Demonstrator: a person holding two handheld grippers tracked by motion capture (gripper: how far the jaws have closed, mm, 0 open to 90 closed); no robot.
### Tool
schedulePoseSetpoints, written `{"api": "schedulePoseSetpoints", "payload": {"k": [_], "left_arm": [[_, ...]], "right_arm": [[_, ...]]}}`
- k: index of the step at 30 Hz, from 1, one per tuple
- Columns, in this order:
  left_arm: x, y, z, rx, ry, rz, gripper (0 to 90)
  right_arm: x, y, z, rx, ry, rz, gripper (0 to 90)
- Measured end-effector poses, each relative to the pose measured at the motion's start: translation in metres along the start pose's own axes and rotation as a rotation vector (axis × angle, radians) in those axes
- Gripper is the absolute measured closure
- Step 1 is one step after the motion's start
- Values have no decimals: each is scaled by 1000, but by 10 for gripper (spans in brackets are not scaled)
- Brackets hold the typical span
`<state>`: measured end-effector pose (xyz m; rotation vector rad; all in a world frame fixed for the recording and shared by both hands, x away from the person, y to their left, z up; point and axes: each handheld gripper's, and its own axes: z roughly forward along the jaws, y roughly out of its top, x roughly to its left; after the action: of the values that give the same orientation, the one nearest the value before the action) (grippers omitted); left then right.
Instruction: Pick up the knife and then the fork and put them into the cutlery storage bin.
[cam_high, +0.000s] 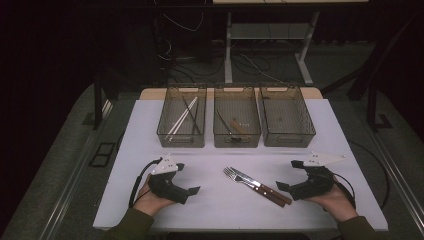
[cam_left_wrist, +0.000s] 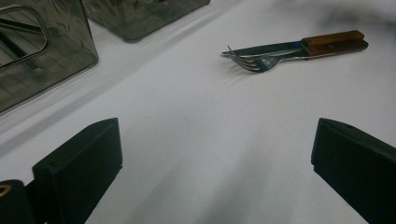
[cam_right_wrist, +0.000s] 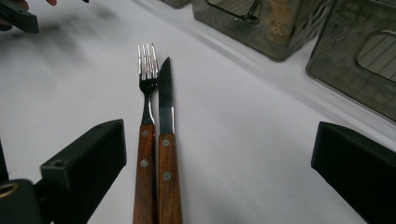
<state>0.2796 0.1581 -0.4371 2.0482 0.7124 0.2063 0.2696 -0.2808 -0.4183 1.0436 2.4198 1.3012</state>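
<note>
A fork (cam_high: 231, 174) and a knife (cam_high: 248, 178), both with brown wooden handles, lie side by side on the white table (cam_high: 220, 210), front centre, tips pointing back-left. My left gripper (cam_high: 186, 178) rests at the front left, open and holding nothing. My right gripper (cam_high: 290, 175) rests at the front right, open too, just right of the handles. In the right gripper view the fork (cam_right_wrist: 147, 116) and knife (cam_right_wrist: 166, 121) lie between the wide jaws of that gripper (cam_right_wrist: 219, 168), nearer the left one. The left gripper view has the pair (cam_left_wrist: 289, 49) far ahead of its gripper (cam_left_wrist: 215, 168).
Three smoky see-through bins stand in a row at the back. The left bin (cam_high: 181, 139) holds chopsticks. In the middle bin (cam_high: 237, 140) lie a dark stick and a wooden-handled piece. The right bin (cam_high: 289, 139) looks bare. Cables and table legs lie beyond.
</note>
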Motion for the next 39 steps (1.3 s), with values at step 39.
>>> {"api": "schedulePoseSetpoints", "payload": {"k": [39], "left_arm": [[-4,2,3,23,5,21,0]], "right_arm": [[18,48,42,114,69,-52,175]]}}
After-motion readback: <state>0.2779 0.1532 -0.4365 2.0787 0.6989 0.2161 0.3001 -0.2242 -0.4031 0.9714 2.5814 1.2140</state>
